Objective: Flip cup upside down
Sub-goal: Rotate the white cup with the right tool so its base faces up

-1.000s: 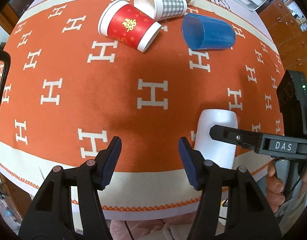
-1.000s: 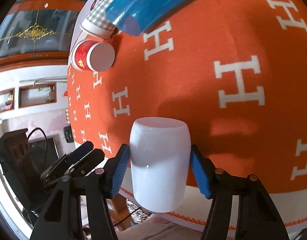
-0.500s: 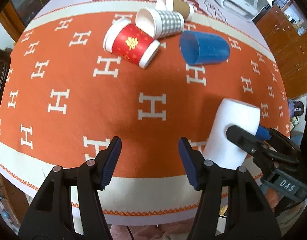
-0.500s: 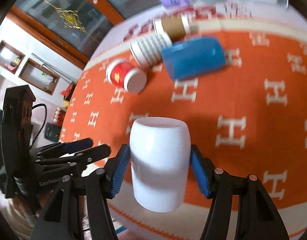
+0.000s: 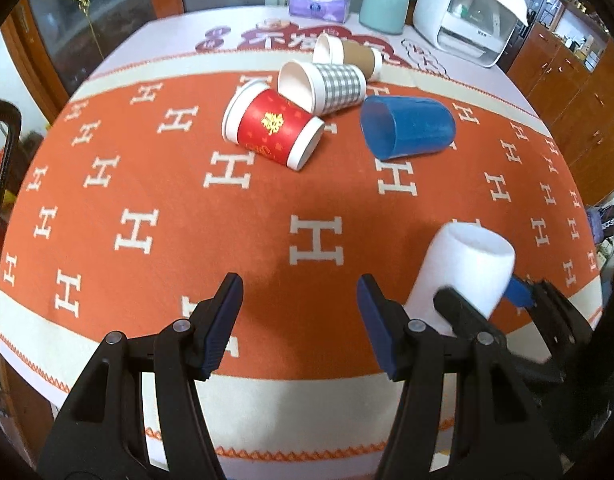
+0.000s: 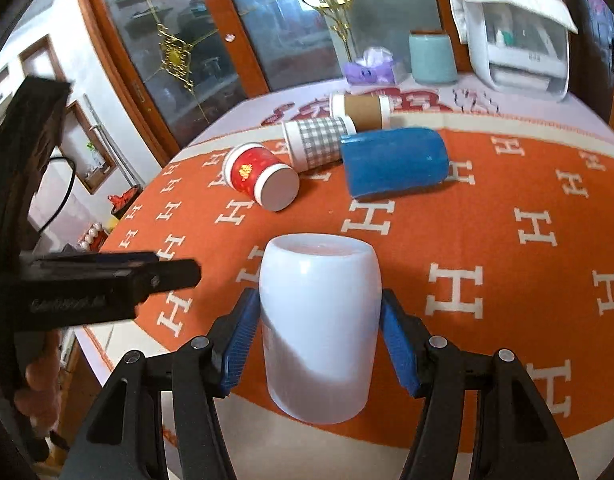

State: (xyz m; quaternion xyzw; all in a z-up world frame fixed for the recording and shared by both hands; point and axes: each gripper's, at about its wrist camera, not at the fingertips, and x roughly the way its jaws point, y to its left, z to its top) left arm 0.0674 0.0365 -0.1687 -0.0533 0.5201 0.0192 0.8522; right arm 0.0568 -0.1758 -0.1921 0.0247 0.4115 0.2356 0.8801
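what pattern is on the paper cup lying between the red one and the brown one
Grey-and-white gingham check on the checked paper cup, with a plain white rim; clearest in the left wrist view.

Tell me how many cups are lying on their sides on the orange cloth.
4: the red cup nearest the left, the checked cup behind it, the brown cup farthest back, and the blue cup to the right. The white cup is in the right gripper, not lying down.

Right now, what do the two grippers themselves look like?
Both match: the left gripper and right gripper have black plastic scissor-style arms with silver pivot rivets and ribbed blue finger pads. The left gripper's body shows faint embossed lettering in the right wrist view. No sleeves visible.
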